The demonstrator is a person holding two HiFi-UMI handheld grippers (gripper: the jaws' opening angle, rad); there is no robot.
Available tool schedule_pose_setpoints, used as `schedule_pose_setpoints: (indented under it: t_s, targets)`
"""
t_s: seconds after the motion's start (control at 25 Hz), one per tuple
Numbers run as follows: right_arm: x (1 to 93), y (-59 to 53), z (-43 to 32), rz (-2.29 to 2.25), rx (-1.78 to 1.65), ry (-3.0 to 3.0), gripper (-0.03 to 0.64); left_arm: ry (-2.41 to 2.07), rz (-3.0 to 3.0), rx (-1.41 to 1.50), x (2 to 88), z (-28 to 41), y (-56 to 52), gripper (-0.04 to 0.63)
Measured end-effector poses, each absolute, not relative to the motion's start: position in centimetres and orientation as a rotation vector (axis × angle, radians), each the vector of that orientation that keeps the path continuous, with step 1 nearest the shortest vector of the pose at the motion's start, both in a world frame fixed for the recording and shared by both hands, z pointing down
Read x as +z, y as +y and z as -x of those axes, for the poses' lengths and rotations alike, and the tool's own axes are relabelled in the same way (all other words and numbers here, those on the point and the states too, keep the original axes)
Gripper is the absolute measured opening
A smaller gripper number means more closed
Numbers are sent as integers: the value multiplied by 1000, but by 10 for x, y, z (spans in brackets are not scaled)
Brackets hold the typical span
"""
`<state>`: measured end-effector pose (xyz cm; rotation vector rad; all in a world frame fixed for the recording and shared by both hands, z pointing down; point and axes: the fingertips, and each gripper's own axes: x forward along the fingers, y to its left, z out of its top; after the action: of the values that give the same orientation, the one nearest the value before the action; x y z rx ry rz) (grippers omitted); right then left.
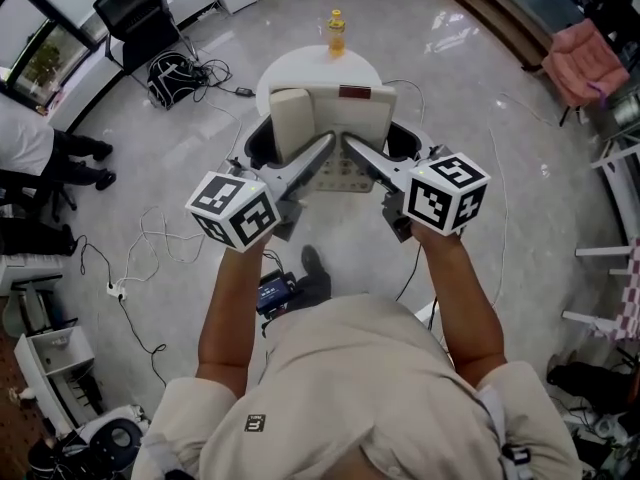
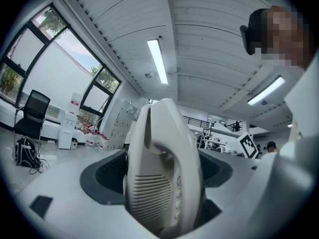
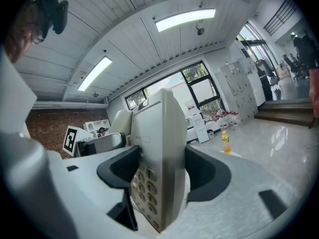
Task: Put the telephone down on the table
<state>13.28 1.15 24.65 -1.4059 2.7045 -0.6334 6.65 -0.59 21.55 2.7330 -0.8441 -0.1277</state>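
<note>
A cream desk telephone (image 1: 330, 118) is held in the air over a round white table (image 1: 300, 70), tilted up on its edge. My left gripper (image 1: 322, 146) is shut on its left side, where the handset (image 2: 164, 168) fills the gap between the jaws. My right gripper (image 1: 352, 148) is shut on its right side, with the keypad (image 3: 144, 188) showing between the dark jaw pads. The telephone hides most of the table top below it in the head view.
A yellow bottle (image 1: 336, 31) stands on the table's far edge. On the floor are a black office chair (image 1: 135, 13), a black bag (image 1: 170, 68) and cables (image 1: 150, 238) at the left, where a person (image 1: 40, 148) sits. A pink chair (image 1: 580, 63) is at the far right.
</note>
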Motion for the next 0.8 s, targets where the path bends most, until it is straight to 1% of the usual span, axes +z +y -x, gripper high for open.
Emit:
schedule_pose_setpoints:
  t_s: [0.32,0.8]
  targets:
    - [235,-71,-104,1469,-664,2676,272,-777,-2723,-121,205,-38,-92,388]
    - [251,-87,-107,1548,-616,2630,272,-688,-2766,-143,222,-41,-110,388]
